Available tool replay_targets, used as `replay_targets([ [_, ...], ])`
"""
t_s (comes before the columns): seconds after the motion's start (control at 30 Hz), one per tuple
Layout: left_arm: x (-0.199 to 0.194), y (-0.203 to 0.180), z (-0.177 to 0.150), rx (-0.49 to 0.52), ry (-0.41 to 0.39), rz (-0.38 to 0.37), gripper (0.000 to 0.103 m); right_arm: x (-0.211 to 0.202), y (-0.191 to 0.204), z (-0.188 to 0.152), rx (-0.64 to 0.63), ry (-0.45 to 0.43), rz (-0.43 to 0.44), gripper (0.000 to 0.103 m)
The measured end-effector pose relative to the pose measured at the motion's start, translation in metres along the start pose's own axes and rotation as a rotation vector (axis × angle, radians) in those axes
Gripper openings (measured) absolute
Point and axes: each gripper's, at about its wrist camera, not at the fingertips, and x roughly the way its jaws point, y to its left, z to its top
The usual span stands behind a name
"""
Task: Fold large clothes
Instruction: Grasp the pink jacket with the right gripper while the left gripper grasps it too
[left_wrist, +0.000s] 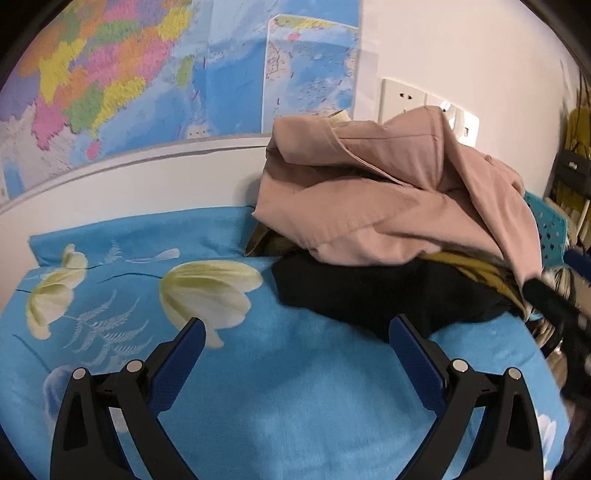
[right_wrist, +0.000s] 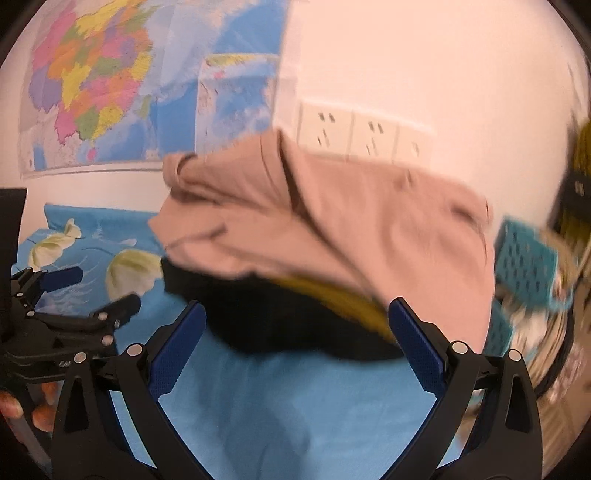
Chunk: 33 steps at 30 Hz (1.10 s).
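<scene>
Blue-padded fingers (left_wrist: 192, 343) of the left gripper (left_wrist: 295, 343) stand wide apart with nothing between them, hovering over the blue flowered bedsheet (left_wrist: 280, 398). The right gripper (right_wrist: 297, 332) is likewise spread wide and empty; its view is motion-blurred, so fine contact cannot be judged, but no cloth sits between its pads.

Just ahead of both — a heap of clothes on the bed near the wall:
- pink garment (left_wrist: 388, 192) on top, crumpled, one flap hanging down the right side;
- black garment (left_wrist: 369, 291) under it, its near edge lying flat on the sheet;
- a yellow-and-black patterned piece (left_wrist: 476, 273) showing between the two.

Beyond the heap: wall sockets (right_wrist: 364, 134), a map poster (left_wrist: 110, 74), a teal perforated basket (right_wrist: 524, 264) off to the right.

Judgement: the step in hand is picking one garment off the pile. To do it well, take the pink one only — pinch a single layer at two well-separated points, ideally along a seam or hem, one gripper each. Lift clear before spreading on the open sheet nearer the grippers. Risk: dragging the patterned piece along with it.
</scene>
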Motion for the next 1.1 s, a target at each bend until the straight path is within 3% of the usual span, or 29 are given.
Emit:
replay_targets([
  [0.23, 0.04, 0.01, 0.021, -0.053, 0.056, -0.091, 0.096, 0.066, 0.013, 0.065, -0.232, 0.027, 0.047, 0.098],
  [0.4, 0.062, 0.014, 0.026, -0.091, 0.085, -0.15, 0.096, 0.107, 0.033, 0.084, -0.41, 0.063, 0.114, 0.098],
  [0.57, 0.079, 0.017, 0.028, -0.105, 0.096, -0.189, 0.096, 0.138, 0.054, 0.084, -0.593, 0.07, 0.125, 0.097],
  [0.6, 0.082, 0.017, 0.029, -0.105, 0.098, -0.193, 0.096, 0.141, 0.057, 0.083, -0.621, 0.066, 0.133, 0.076],
  [0.67, 0.086, 0.018, 0.03, -0.103, 0.101, -0.202, 0.096, 0.144, 0.056, 0.087, -0.62, 0.09, 0.16, 0.047],
  [0.7, 0.088, 0.019, 0.03, -0.103, 0.1, -0.21, 0.096, 0.142, 0.052, 0.09, -0.6, 0.101, 0.182, 0.037],
  [0.77, 0.091, 0.02, 0.03, -0.103, 0.091, -0.233, 0.096, 0.133, 0.043, 0.096, -0.581, 0.079, 0.188, 0.027],
  [1.0, 0.098, 0.005, 0.037, -0.042, 0.054, -0.341, 0.096, 0.084, -0.016, 0.137, -0.351, -0.013, 0.204, 0.019],
  [1.1, 0.108, -0.006, 0.036, 0.03, 0.03, -0.296, 0.096, 0.064, -0.038, 0.154, -0.269, -0.04, 0.203, 0.019],
])
